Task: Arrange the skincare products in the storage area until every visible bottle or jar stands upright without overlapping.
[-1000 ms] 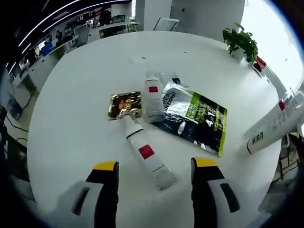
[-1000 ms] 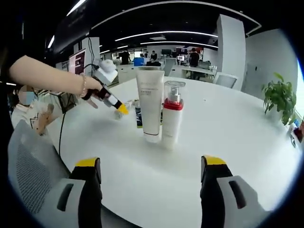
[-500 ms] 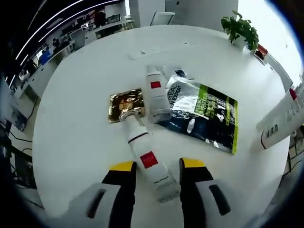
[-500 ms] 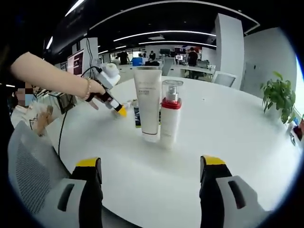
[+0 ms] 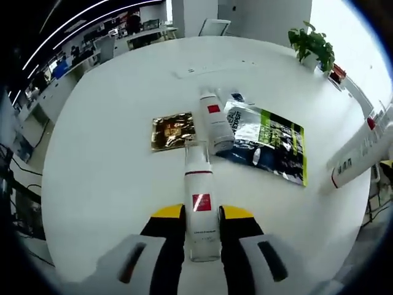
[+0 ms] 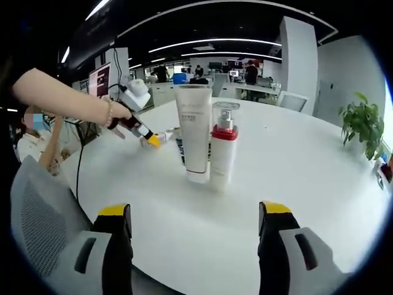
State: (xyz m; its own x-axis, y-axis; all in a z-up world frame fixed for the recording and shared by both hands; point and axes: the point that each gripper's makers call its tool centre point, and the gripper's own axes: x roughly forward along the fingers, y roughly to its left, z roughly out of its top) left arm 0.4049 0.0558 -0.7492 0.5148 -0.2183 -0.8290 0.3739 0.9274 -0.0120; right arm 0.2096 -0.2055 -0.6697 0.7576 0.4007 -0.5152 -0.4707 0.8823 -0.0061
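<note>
**Left jaws pinching the lying pump bottle; right jaws spread before two upright products**

In the left gripper view, your left gripper (image 5: 202,216) has its yellow-tipped jaws pressed against the sides of a white pump bottle (image 5: 200,206) lying flat on the round white worktop (image 5: 110,135). Its long axis runs straight away from you, base between the jaws, pump end pointing far toward a gold sachet (image 5: 174,130). A red square label sits on its body; the small print below it is too fine to read. Just beyond and to the right lies a second white tube (image 5: 215,126), also red-labelled, its near end overlapping a silver, green and black pouch (image 5: 267,142) whose lettering is not legible. A potted plant (image 5: 313,48) stands at the far right edge.

In the right gripper view, your right gripper (image 6: 195,228) holds its jaws wide apart, gripping nothing. Ahead stand a white tube (image 6: 194,132) and a red-collared pump bottle (image 6: 223,149), both upright and touching side by side; faint print on the tube is unreadable.
</note>
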